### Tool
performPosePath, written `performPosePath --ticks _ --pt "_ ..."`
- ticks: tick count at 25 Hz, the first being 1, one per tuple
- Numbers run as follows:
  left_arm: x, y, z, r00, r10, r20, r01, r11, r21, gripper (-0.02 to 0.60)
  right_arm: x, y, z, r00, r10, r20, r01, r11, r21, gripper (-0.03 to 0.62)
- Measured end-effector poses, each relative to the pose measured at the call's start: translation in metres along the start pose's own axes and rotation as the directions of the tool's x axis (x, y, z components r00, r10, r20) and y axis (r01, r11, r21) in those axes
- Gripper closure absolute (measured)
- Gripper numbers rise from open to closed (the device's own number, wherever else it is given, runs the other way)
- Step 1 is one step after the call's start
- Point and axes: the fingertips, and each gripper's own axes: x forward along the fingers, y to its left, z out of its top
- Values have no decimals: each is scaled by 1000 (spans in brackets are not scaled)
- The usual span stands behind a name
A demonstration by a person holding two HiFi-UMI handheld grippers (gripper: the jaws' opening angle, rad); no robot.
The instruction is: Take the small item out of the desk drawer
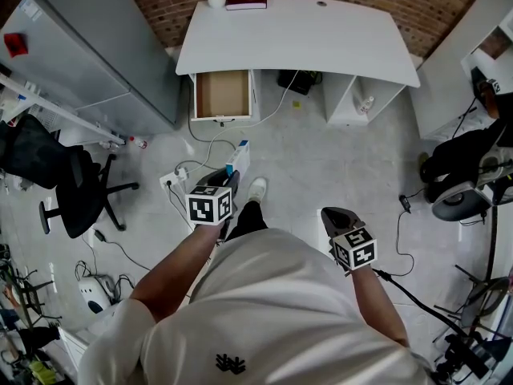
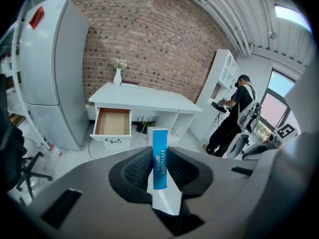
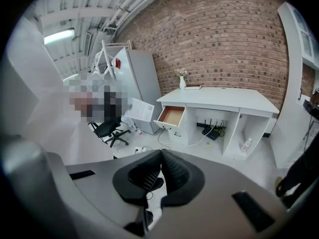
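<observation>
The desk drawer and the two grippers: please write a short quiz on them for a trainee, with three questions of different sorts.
1. True or false: the desk drawer stands pulled open.
2. What does the left gripper hold? A: a vase. B: a blue and white box. C: nothing.
3. Fill in: the jaws of the right gripper are ____, with nothing between them.

Key: 1 true; 2 B; 3 shut.

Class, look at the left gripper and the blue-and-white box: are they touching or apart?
Touching. The left gripper view shows the left gripper with its jaws closed against both sides of the upright blue-and-white box, and no gap on either side.
</observation>
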Motion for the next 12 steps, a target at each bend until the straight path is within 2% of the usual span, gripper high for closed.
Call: performPosePath --ticks 12 --pt "13 -7 1 1000 3 -23 -3 1000 1 483 1 -15 -2 1000 12 1 -12 1000 29 565"
